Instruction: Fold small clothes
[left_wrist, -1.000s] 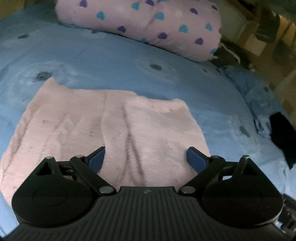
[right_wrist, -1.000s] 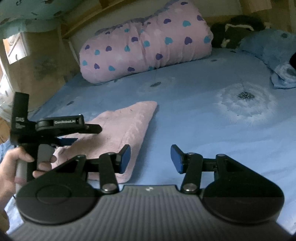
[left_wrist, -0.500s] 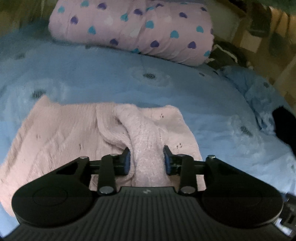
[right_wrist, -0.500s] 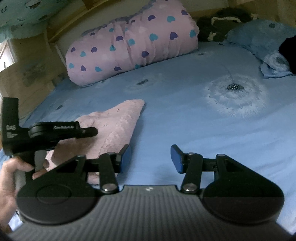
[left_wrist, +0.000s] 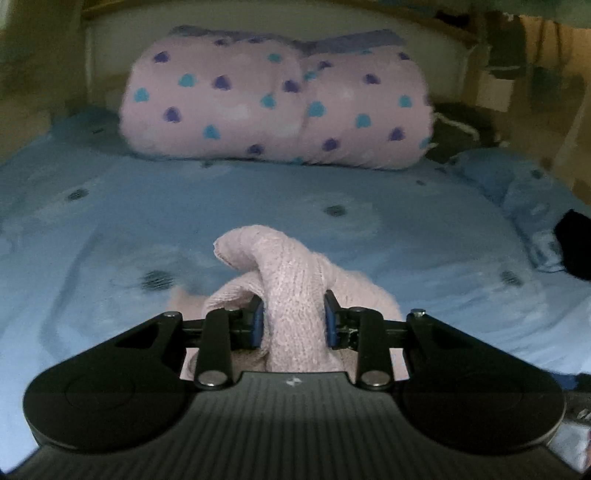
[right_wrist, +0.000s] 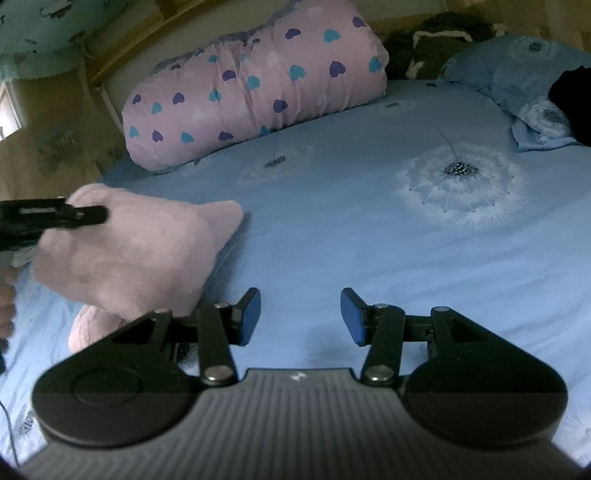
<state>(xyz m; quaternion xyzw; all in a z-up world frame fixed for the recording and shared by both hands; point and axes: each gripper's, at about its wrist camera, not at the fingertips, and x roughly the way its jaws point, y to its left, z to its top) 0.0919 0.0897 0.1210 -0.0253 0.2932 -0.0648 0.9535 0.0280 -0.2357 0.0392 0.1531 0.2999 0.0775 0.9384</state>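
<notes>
A small pink knitted garment (left_wrist: 291, 295) is bunched between the blue pads of my left gripper (left_wrist: 293, 319), which is shut on it and holds it lifted off the blue bedsheet (left_wrist: 110, 229). In the right wrist view the same garment (right_wrist: 140, 251) hangs at the left, raised, with the left gripper's black body (right_wrist: 48, 218) at its top edge. My right gripper (right_wrist: 299, 314) is open and empty, low over the bedsheet (right_wrist: 369, 240) just to the right of the garment.
A pink rolled quilt with heart print (left_wrist: 277, 103) lies across the head of the bed, also in the right wrist view (right_wrist: 255, 88). A blue pillow (right_wrist: 517, 77) and a dark item (right_wrist: 572, 103) sit at the right. A wooden frame borders the bed.
My left gripper closed on the flat pink garment and lifted it off the bed, bunching it. My right gripper stayed open and moved slightly closer to the sheet.
</notes>
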